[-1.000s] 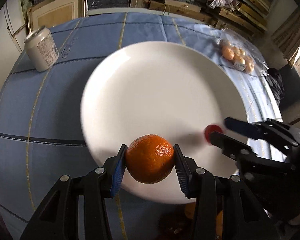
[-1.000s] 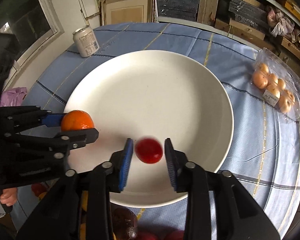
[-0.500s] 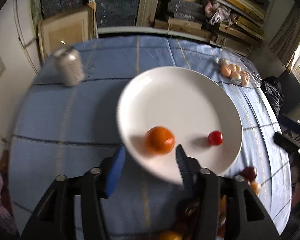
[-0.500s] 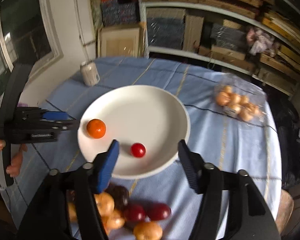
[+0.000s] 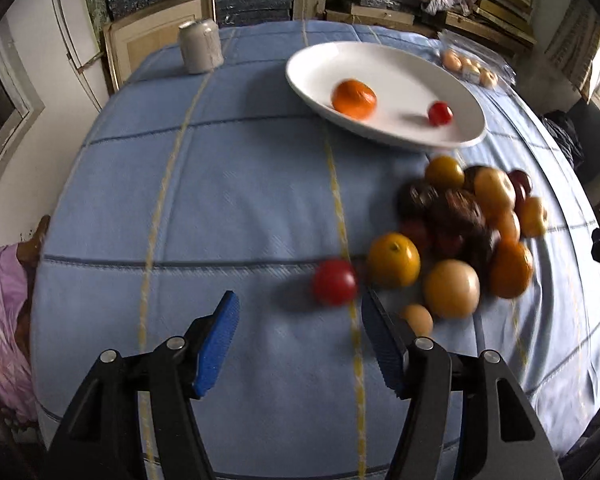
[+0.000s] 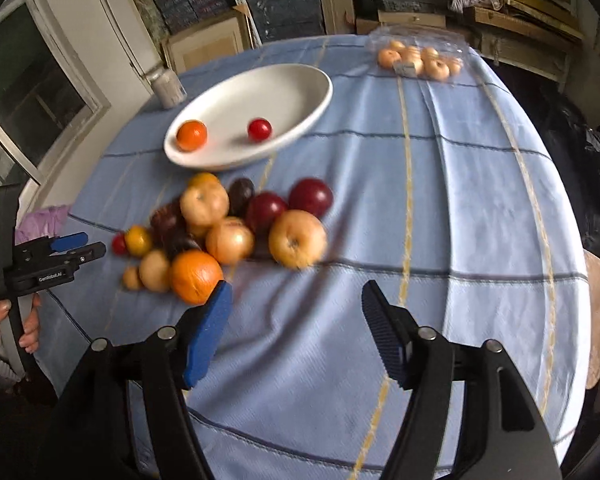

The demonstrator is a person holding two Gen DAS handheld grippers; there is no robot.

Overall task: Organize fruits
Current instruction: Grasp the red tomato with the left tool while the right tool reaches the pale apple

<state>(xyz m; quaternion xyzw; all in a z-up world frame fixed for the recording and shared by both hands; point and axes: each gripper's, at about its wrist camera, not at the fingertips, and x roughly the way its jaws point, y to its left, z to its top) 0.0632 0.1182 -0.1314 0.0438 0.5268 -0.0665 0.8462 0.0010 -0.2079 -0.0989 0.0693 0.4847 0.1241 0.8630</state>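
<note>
A white plate (image 5: 384, 64) (image 6: 268, 92) holds an orange (image 5: 354, 98) (image 6: 191, 135) and a small red tomato (image 5: 440, 113) (image 6: 259, 129). Nearer lies a pile of mixed fruit (image 5: 460, 220) (image 6: 228, 224) on the blue cloth. My left gripper (image 5: 299, 299) (image 6: 90, 243) hangs at the pile's left edge, its jaws opening and holding nothing. A red tomato (image 5: 334, 282) lies on the cloth just beyond its tips. My right gripper (image 6: 296, 286) is over bare cloth near the pile's front, its jaws opening and holding nothing; an orange (image 6: 196, 276) lies by its left fingertip.
A drink can (image 5: 200, 46) (image 6: 167, 88) stands at the table's far left. A clear pack of small orange fruits (image 5: 468, 66) (image 6: 420, 60) lies far right. Shelves with boxes fill the back. A person's hand (image 6: 4, 320) holds the left gripper's handle.
Both grippers opened, leaving the orange and small tomato on the plate. Both then drew back from the plate to the near side, and the fruit pile came into view.
</note>
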